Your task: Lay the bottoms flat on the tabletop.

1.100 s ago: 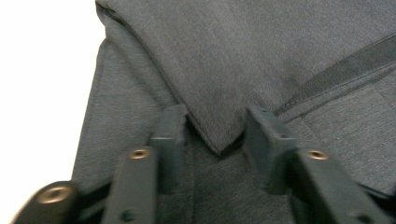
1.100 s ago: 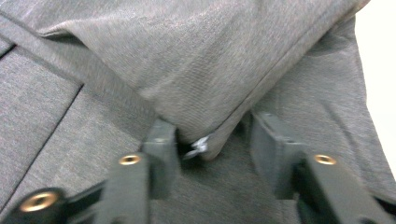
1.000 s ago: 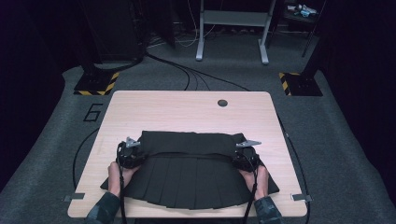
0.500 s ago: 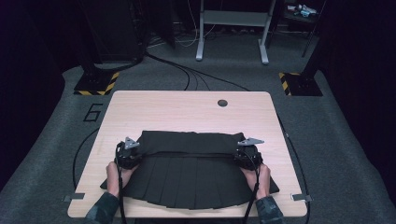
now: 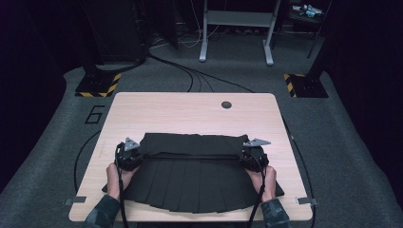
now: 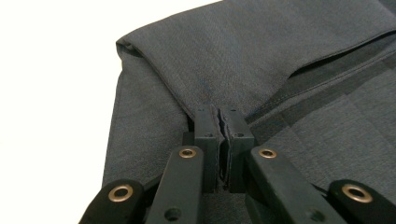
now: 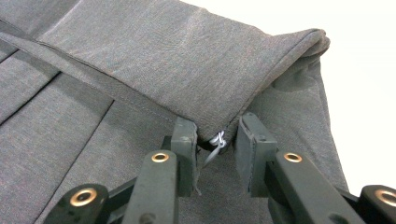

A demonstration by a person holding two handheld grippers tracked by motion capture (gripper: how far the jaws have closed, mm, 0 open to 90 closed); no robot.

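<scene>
Two grippers: you are pinching the skirt (image 5: 190,178) corners, left gripper (image 6: 223,140) clamped, right gripper (image 7: 215,142) loosely; folded edge running crosswise between them.

Two black hand-held two-jaw grippers: left gripper (image 5: 127,154) at 8 o'clock of high view, right gripper (image 5: 253,153) at 4 o'clock. Each topped by grey three-cornered plate, black cable trailing toward 6 o'clock. Up close: matte black link bars with brass-coloured rivets, blocky dark pads (image 6: 208,140), small screw heads in pad faces (image 7: 252,154). Dark mottled sleeves (image 5: 102,216) at both wrists, bare hands.
</scene>
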